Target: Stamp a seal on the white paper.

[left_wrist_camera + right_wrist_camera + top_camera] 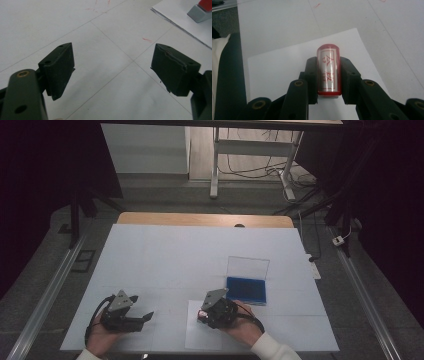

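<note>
Stamp (328, 70) sits clamped between the jaws of your right gripper (328, 75), its red cap and printed label facing the camera in the right gripper view; its long axis runs straight out along the jaws, so the far end points away from your hand and over the paper (287, 62) lying under it. In the high view your right gripper (218, 311) hangs above that same sheet (192, 337) near the table's front edge, and the stamp shows as a small red spot (202, 314) on its left side. Your left gripper (110, 72) stands with its jaws wide apart and nothing between them, resting on the white table cover (50, 25); in the high view it (145, 317) lies well to the left of the sheet, its jaws turned toward the right hand. Beyond the right gripper, up and to its right, the ink pad (246, 290) lies open, its clear lid (248, 266) raised behind the blue pad. The pad is near the right hand and well apart from the left. By judgement, the coming move turns on whether the stamp's face goes down onto the paper directly beneath it or out to the pad beyond.
</note>
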`<state>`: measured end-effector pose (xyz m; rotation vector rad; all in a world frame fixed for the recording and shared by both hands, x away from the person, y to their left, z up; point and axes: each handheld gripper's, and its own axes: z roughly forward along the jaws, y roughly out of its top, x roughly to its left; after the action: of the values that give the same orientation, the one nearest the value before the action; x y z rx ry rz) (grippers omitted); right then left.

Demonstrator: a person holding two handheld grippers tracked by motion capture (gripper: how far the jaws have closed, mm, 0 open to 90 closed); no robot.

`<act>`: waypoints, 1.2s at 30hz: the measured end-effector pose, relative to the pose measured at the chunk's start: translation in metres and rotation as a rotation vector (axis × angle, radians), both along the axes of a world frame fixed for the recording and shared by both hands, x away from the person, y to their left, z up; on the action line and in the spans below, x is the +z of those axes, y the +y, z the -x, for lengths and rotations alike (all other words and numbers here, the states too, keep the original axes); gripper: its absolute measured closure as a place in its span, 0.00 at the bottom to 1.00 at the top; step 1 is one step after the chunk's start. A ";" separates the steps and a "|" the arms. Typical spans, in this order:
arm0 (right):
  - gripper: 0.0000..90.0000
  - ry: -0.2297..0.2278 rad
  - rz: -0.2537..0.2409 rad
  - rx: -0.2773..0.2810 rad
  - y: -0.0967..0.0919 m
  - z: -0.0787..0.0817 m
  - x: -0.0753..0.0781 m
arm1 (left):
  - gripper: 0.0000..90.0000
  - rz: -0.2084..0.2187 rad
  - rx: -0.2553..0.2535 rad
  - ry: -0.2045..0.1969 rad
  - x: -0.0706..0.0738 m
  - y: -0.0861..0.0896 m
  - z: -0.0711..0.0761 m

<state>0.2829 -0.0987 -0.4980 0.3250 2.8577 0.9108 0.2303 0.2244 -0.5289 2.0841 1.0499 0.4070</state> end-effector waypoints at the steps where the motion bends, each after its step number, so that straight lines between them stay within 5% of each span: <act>1: 0.78 -0.007 -0.008 0.005 0.000 0.000 0.001 | 0.21 -0.001 0.000 0.000 0.000 0.000 0.000; 7: 0.78 -0.028 0.005 0.012 0.000 0.002 0.002 | 0.21 -0.003 -0.002 0.000 0.000 0.000 0.000; 36: 0.78 -0.018 -0.224 -0.094 -0.036 -0.010 0.031 | 0.21 0.000 0.003 -0.001 0.000 0.001 0.000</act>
<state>0.2926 -0.1343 -0.4674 0.4670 2.7013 1.2101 0.2301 0.2253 -0.5291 2.0827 1.0524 0.4094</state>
